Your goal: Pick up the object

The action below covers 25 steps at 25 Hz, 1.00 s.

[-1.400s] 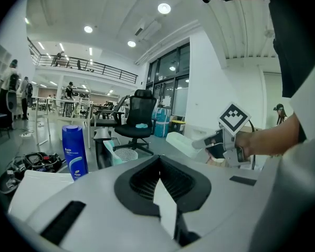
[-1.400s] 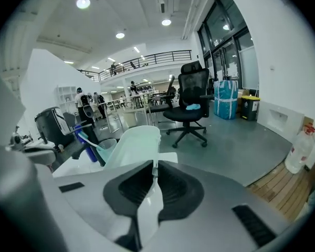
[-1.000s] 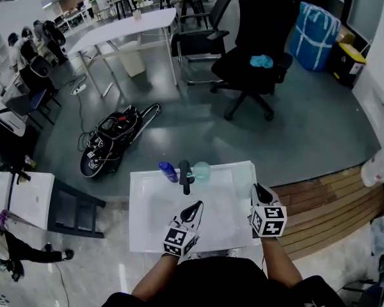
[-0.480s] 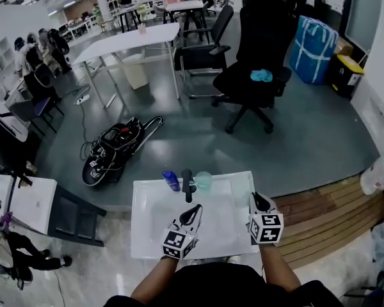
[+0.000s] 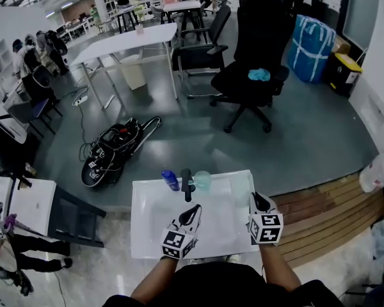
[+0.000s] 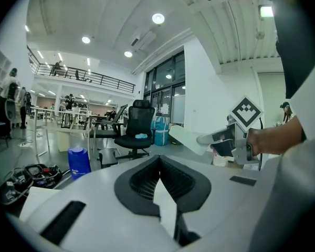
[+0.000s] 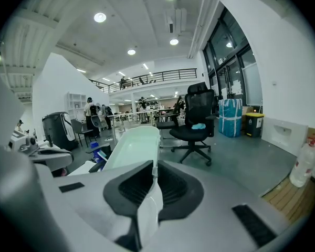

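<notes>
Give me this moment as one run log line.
left gripper: shut, empty, over table | right gripper: shut, empty, table's right edge | bottle, cup: far edge, untouched

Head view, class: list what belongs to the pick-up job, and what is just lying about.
Job: white table; blue bottle, dark object, pale green cup (which is meant, unclear); left gripper, right gripper, both shut and empty.
Lying about: office chair; black gear on the floor; blue bag.

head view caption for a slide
left gripper and right gripper at a white table; blue bottle, dark object, pale cup at its far edge
</notes>
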Each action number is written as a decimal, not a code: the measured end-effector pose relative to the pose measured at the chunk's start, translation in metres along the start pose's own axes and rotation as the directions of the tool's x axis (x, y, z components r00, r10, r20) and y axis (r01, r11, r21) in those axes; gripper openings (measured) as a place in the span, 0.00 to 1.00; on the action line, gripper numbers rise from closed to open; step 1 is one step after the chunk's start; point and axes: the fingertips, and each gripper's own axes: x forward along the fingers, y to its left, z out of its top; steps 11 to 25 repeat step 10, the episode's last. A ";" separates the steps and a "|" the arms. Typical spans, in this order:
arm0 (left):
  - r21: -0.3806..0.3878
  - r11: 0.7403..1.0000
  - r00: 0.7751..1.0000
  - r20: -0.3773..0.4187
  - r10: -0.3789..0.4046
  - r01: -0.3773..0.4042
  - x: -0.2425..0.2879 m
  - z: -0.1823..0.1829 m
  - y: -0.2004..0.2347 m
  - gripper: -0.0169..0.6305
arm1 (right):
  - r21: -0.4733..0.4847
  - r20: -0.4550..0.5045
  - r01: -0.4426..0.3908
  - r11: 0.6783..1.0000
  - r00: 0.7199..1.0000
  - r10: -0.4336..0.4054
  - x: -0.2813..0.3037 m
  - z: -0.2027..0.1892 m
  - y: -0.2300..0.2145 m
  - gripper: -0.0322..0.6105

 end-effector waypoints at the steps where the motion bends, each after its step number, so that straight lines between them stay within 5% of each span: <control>1: 0.000 1.000 1.000 0.000 -0.001 0.001 0.000 -0.001 0.000 0.05 | 0.000 0.000 0.002 1.000 1.000 -0.002 -0.001 -0.001 0.000 0.11; 25: -0.002 1.000 1.000 -0.006 -0.001 0.001 0.000 -0.004 0.001 0.05 | -0.024 0.004 0.004 1.000 1.000 -0.004 0.001 -0.002 0.002 0.11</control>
